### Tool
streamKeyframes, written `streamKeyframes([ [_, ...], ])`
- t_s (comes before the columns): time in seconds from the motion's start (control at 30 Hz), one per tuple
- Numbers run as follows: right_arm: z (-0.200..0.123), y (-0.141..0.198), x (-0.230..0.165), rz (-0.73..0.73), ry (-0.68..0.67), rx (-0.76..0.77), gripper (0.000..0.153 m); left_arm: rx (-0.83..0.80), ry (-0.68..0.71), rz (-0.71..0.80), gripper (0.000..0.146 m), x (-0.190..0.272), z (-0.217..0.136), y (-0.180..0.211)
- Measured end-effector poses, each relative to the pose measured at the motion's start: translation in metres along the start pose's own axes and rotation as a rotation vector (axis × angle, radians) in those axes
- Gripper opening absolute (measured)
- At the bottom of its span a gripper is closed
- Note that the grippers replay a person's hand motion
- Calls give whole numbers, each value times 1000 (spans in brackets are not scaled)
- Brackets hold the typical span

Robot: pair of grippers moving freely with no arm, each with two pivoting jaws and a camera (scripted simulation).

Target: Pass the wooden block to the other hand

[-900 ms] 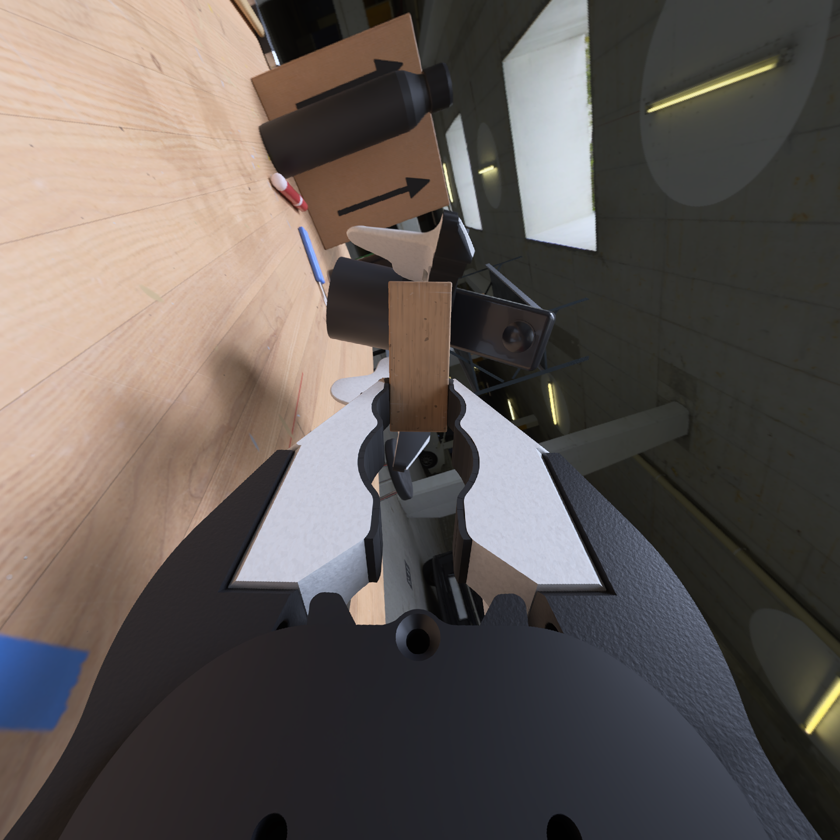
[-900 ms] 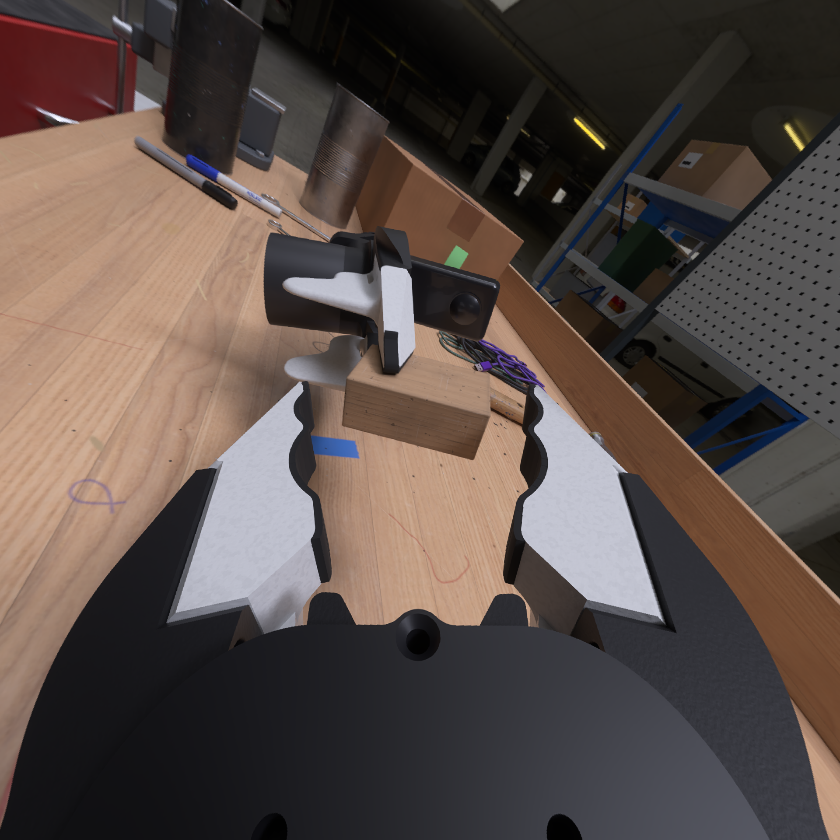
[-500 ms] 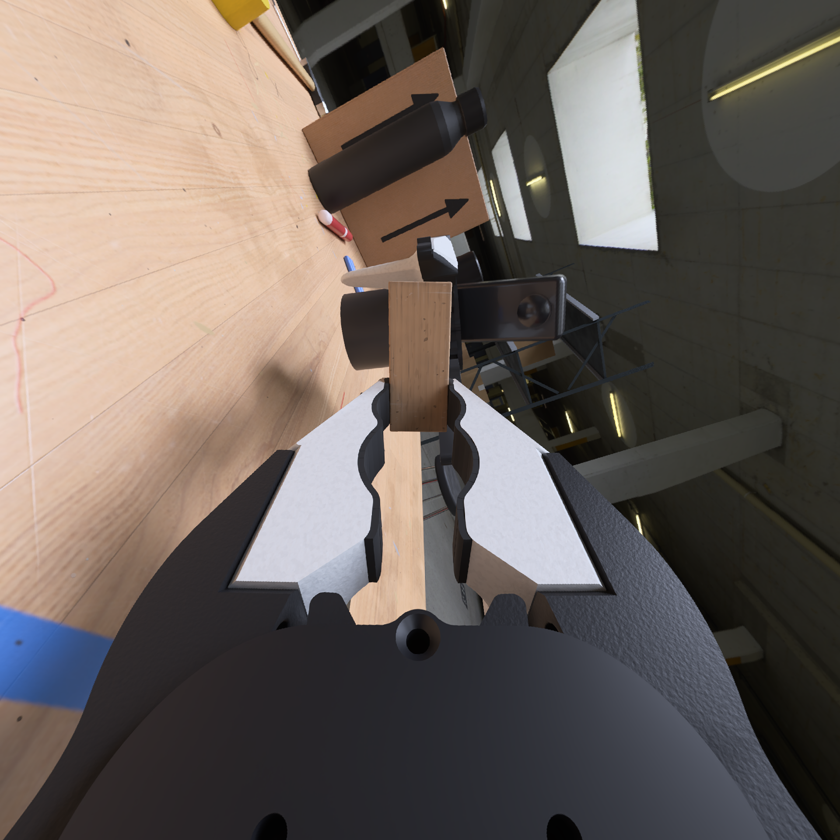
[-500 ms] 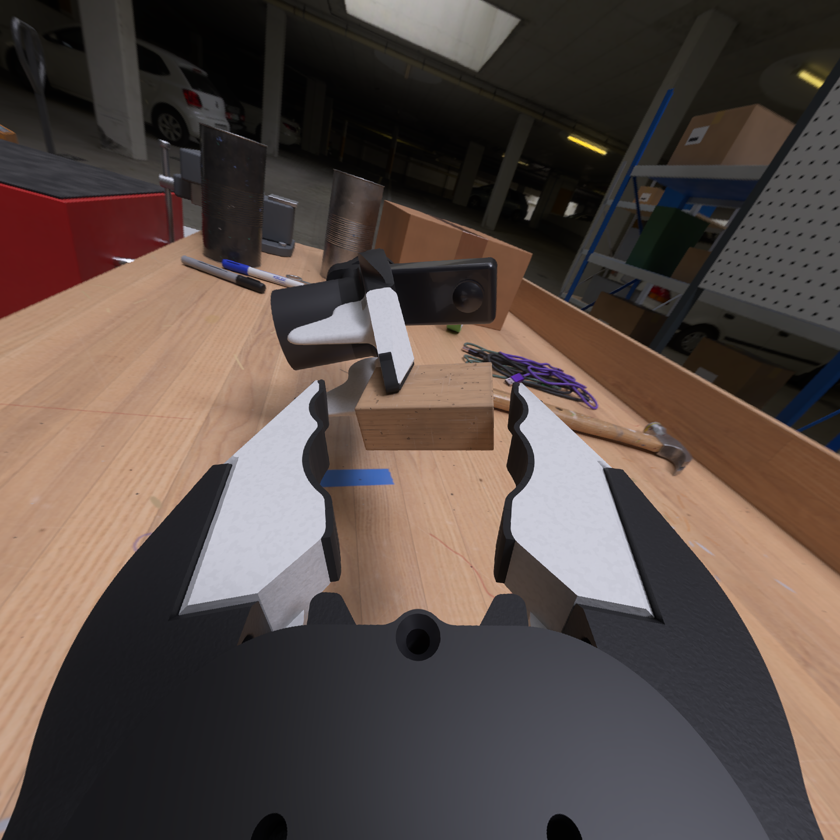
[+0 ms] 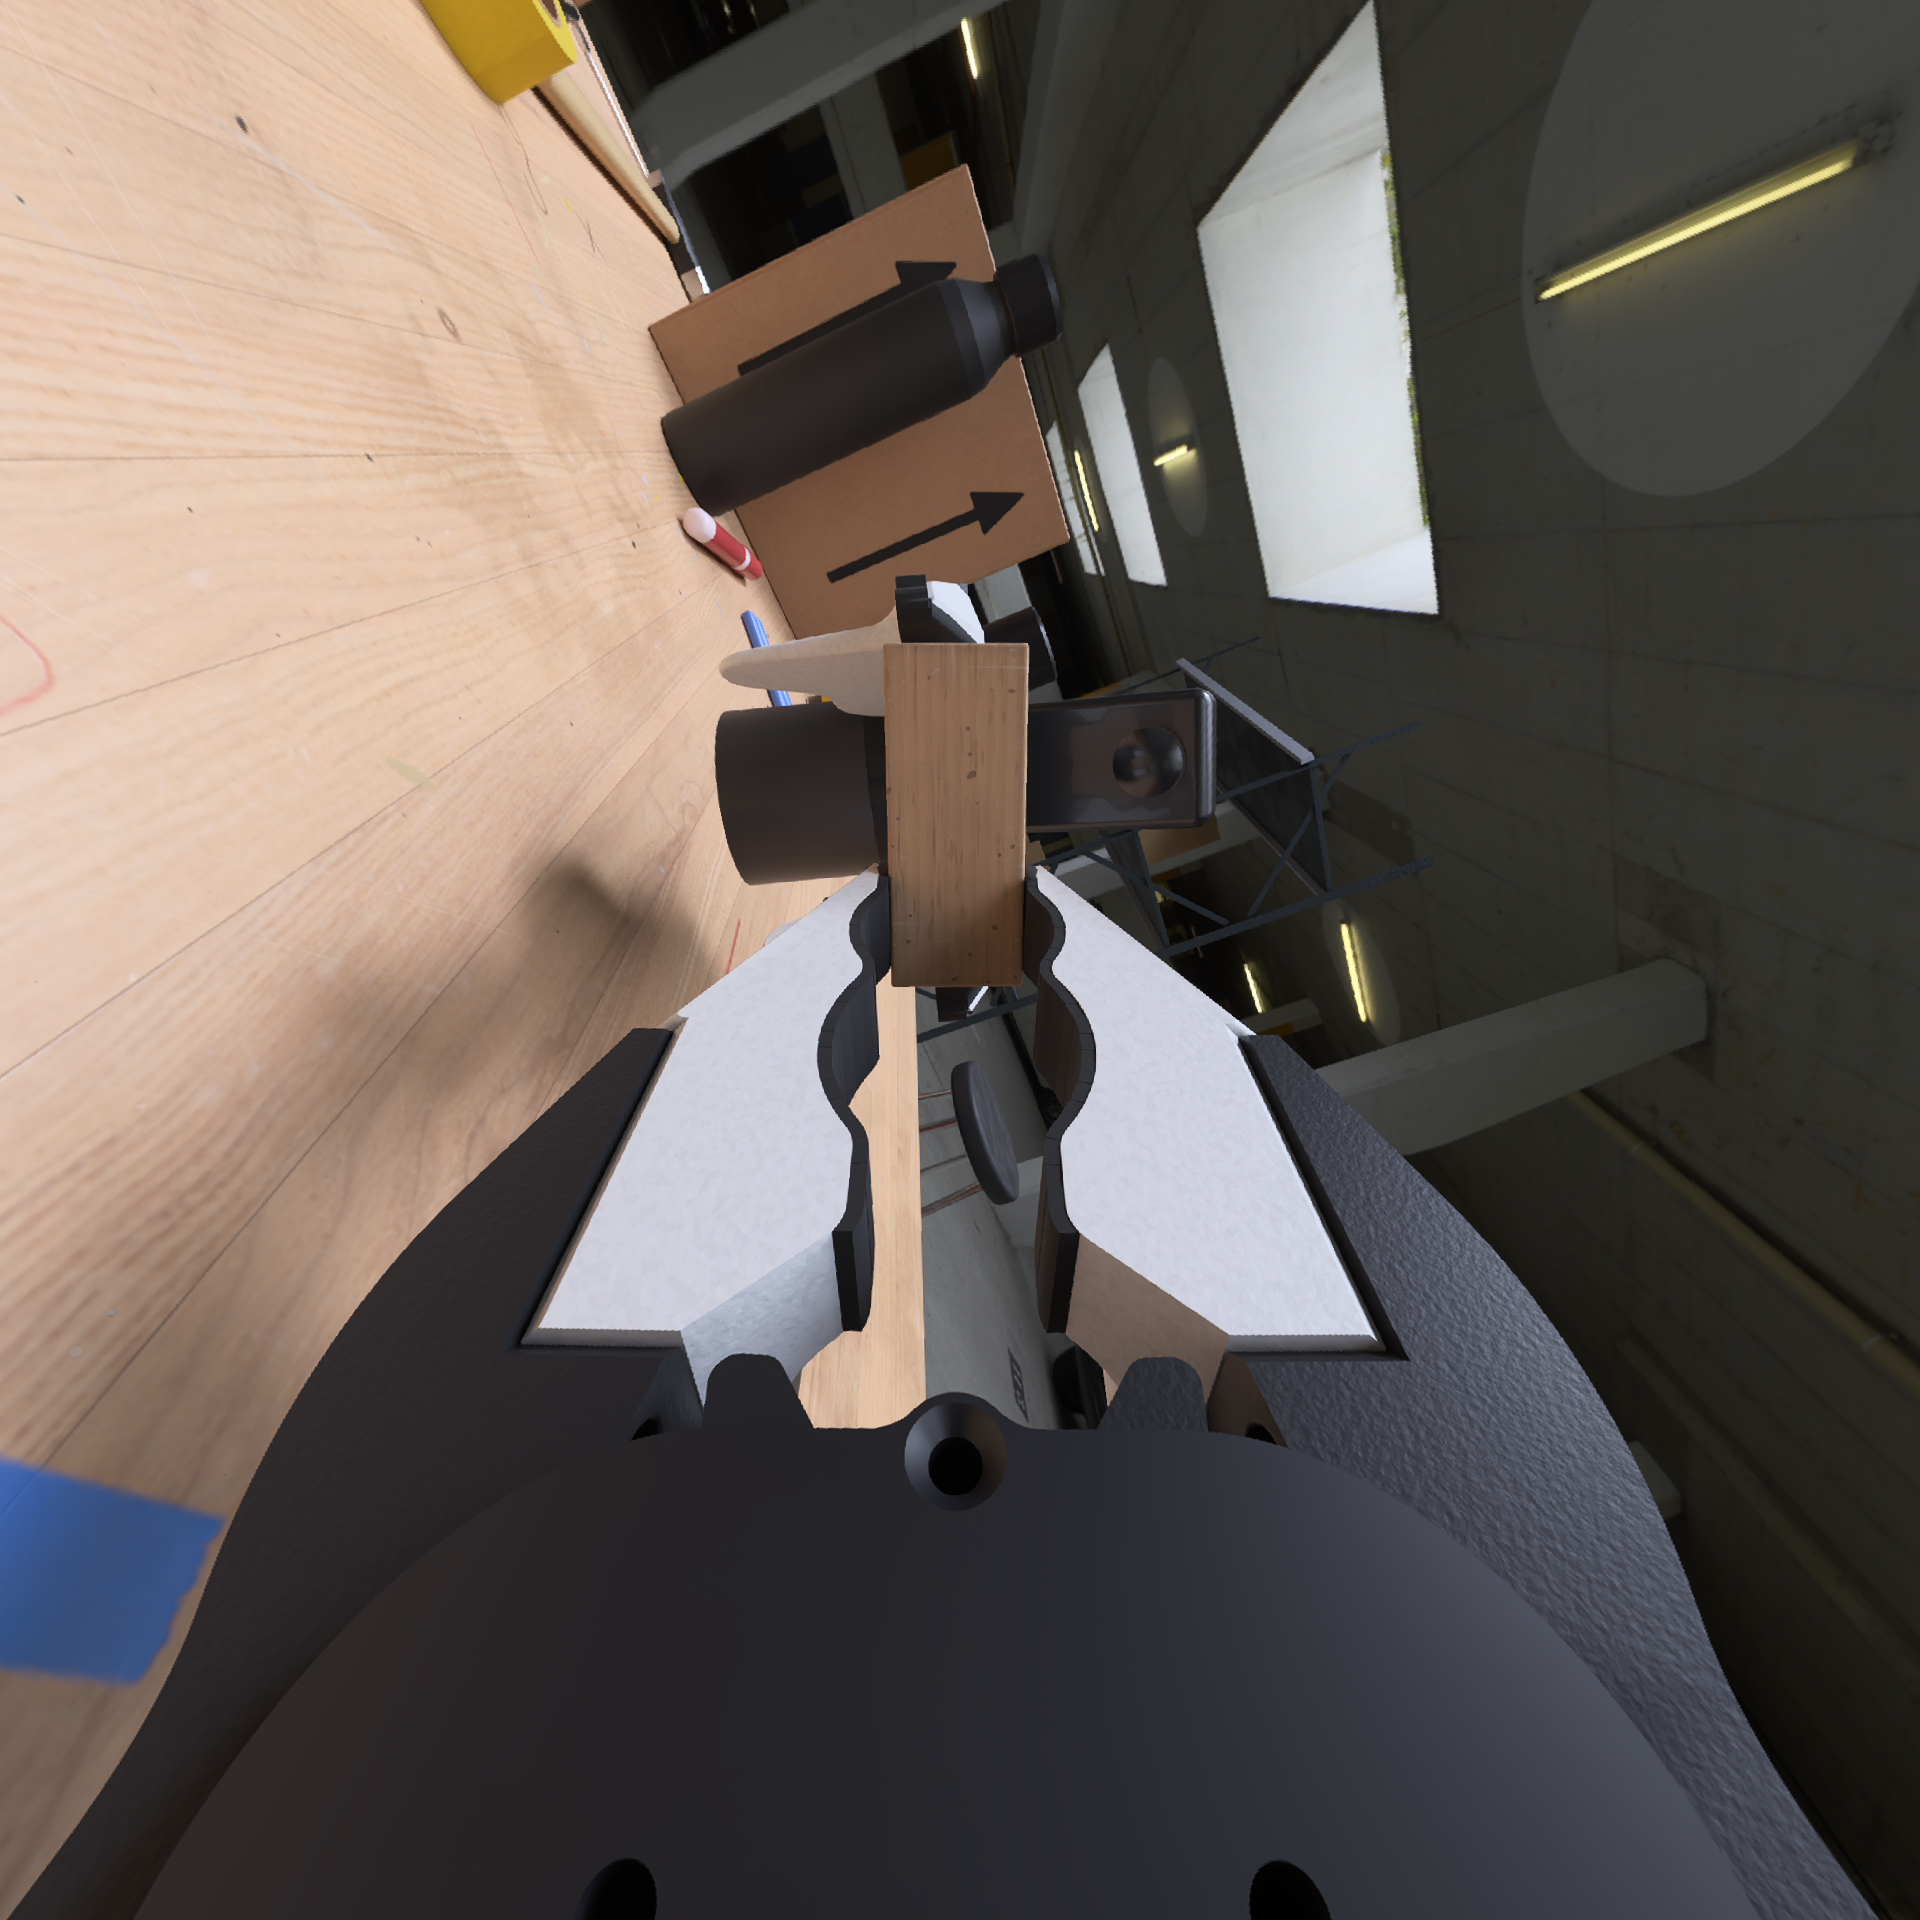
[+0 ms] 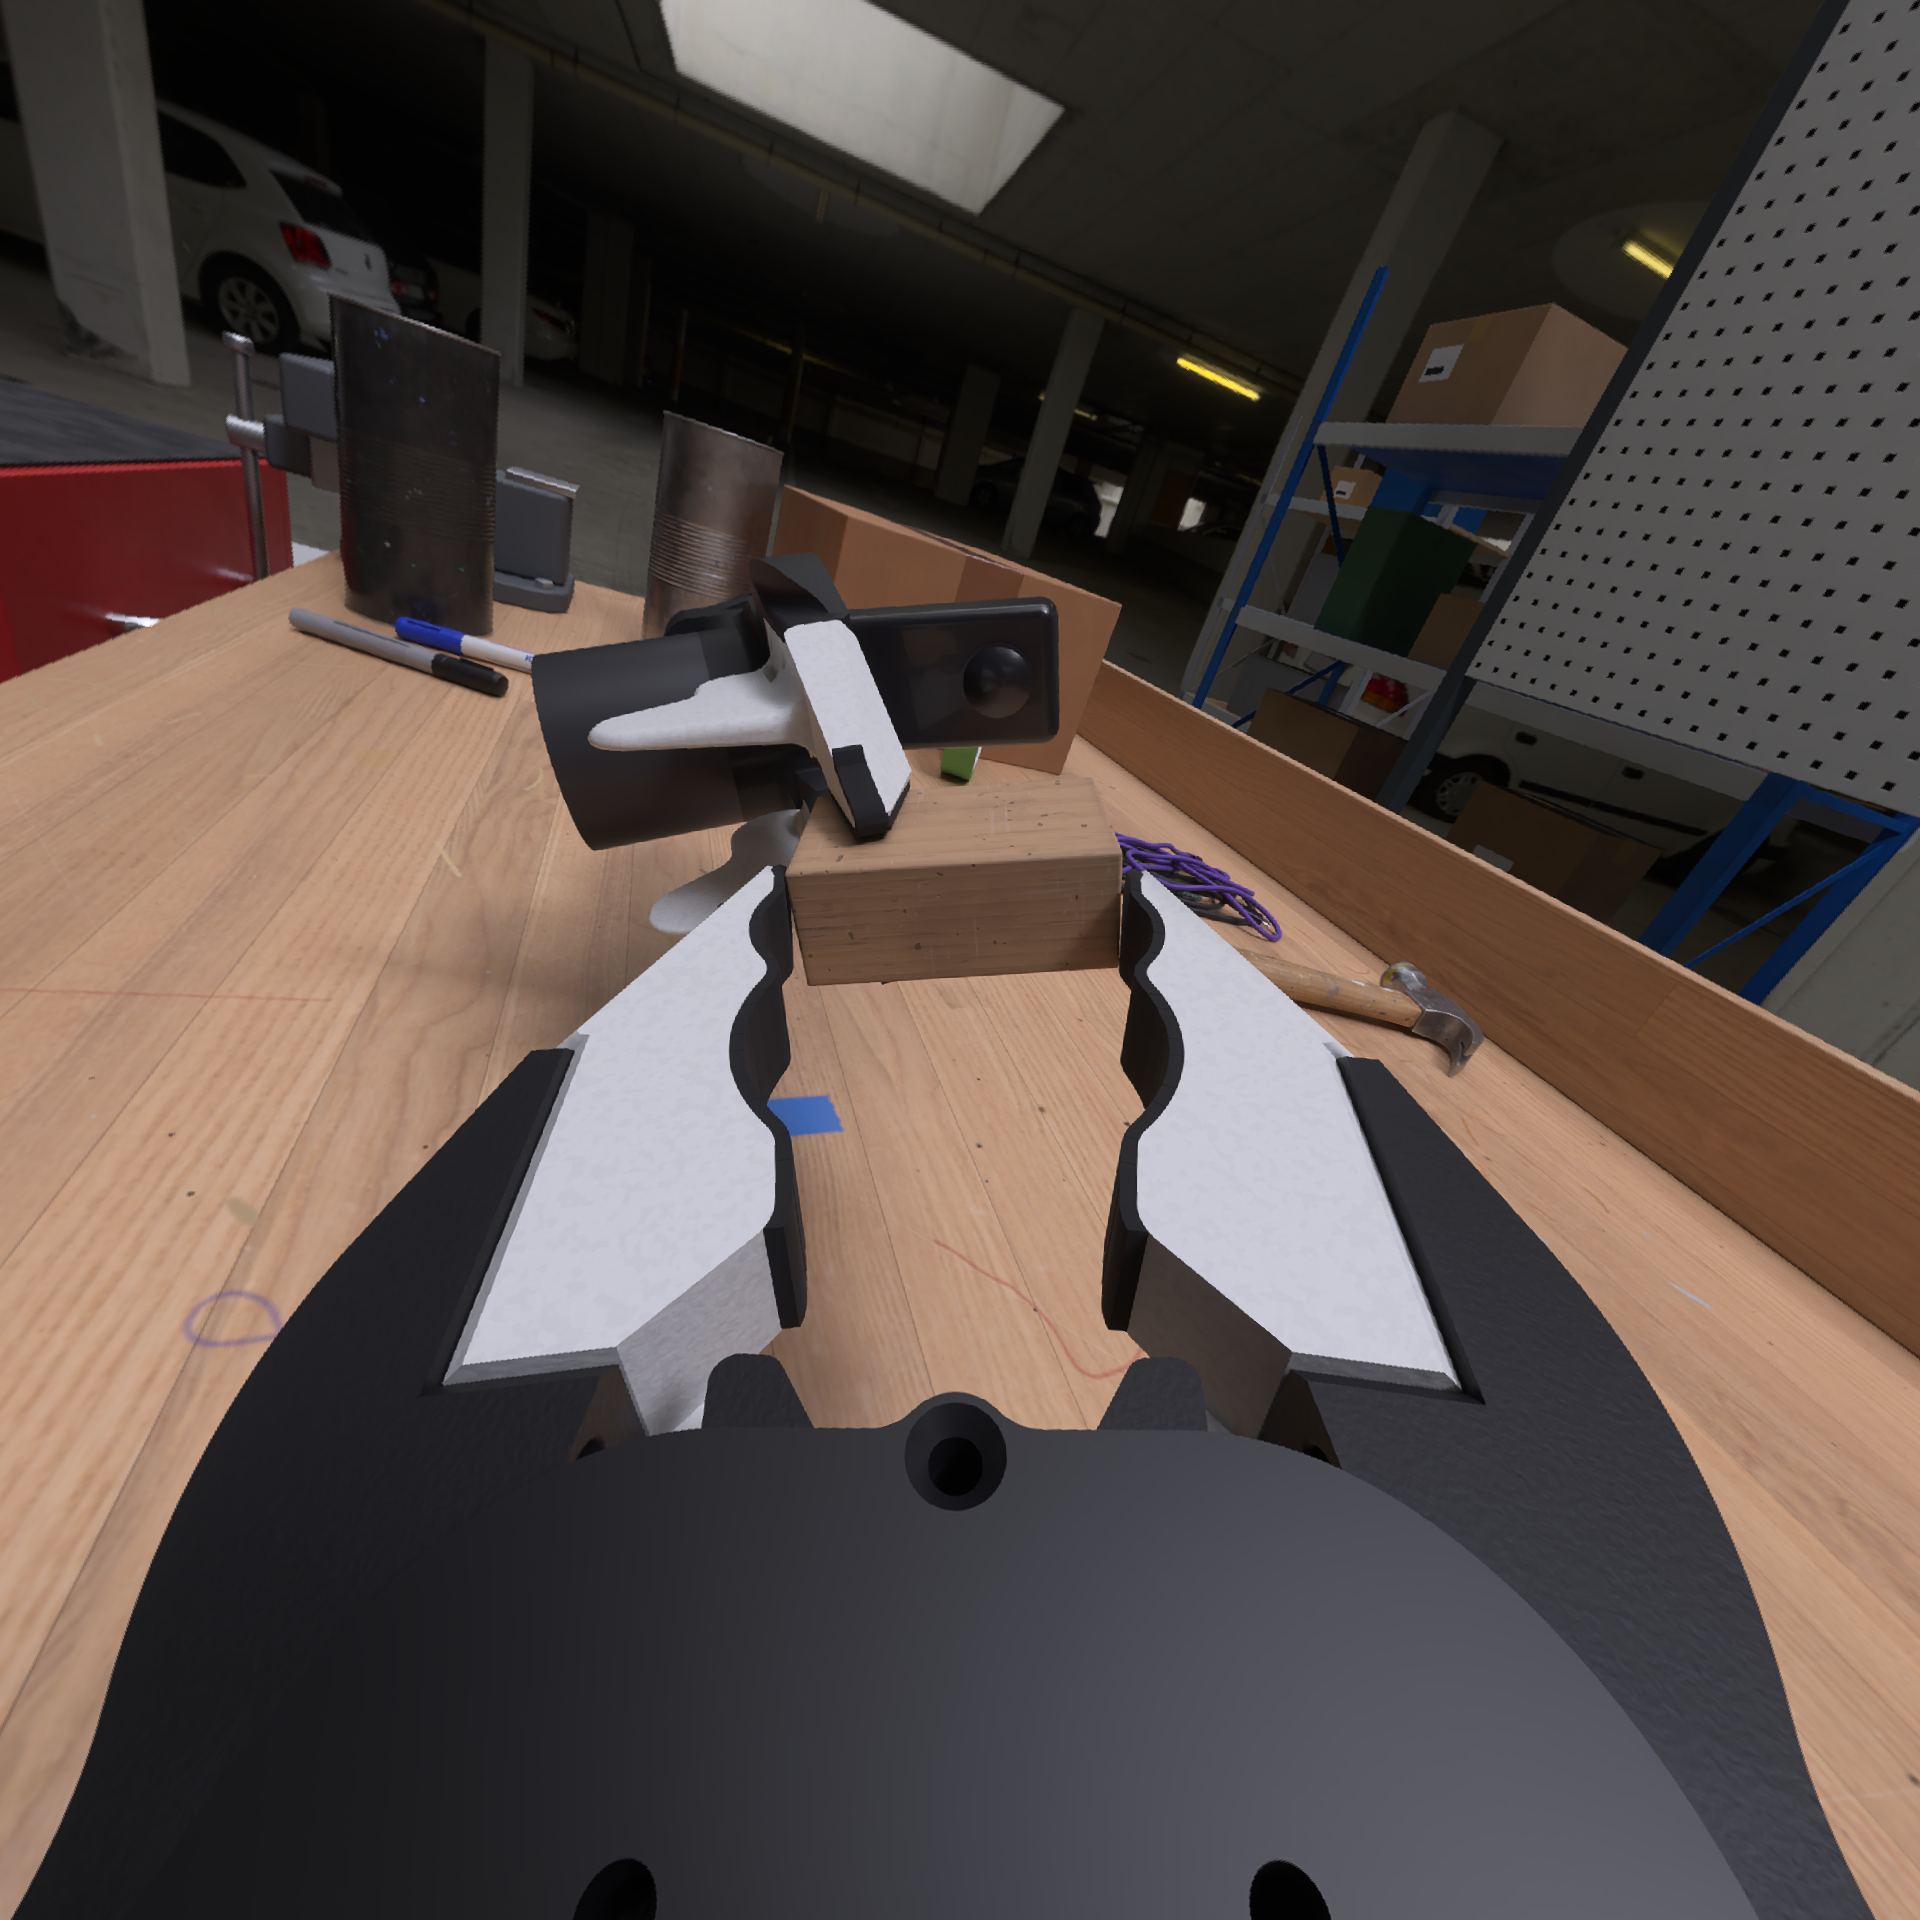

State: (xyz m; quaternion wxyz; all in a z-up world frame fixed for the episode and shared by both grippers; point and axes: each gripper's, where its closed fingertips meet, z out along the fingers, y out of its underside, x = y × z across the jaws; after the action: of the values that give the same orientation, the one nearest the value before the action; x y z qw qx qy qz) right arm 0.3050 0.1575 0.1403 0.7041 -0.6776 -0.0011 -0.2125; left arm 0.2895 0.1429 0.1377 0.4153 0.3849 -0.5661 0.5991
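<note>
Each gripper has a broad, rounded matte-black body with a pebbled texture, a round recessed screw hole at its centre and two holes near its lower edge. The left gripper (image 5: 956, 925) and right gripper (image 6: 956, 904) carry white, speckled fingers with black, wavy-edged inner pads.

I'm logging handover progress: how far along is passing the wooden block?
Done: the left gripper has the wooden block clamped and lifted above the workbench. In hand: the right gripper brackets the block's ends, fingers at its sides; contact unclear. Left: right closes, left releases.
</note>
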Motion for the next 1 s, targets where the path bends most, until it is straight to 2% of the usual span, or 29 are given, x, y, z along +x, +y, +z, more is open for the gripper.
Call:
streamKeyframes([
  [0.3, 3, -1, 3, 63, 13, 50, 64, -9, -23, -15, 25, 0, -2, -4],
  [0.5, 7, 5, 7, 127, 31, 3, 64, 35, -36, -22, 26, -4, -5, -11],
  [0.6, 9, 9, 10, 129, 63, -25, 64, 61, -105, 34, 44, -8, -7, -17],
  [0.73, 8, 3, 17, 177, 111, -11, 64, 105, -143, 103, 52, -7, -10, -25],
  [0.83, 4, 2, 20, 239, 95, -1, 64, 137, -191, 176, 58, -7, -14, -30],
  [1.0, -8, 2, 34, 230, 169, 26, 64, 180, -202, 231, 68, -2, -19, -36],
])
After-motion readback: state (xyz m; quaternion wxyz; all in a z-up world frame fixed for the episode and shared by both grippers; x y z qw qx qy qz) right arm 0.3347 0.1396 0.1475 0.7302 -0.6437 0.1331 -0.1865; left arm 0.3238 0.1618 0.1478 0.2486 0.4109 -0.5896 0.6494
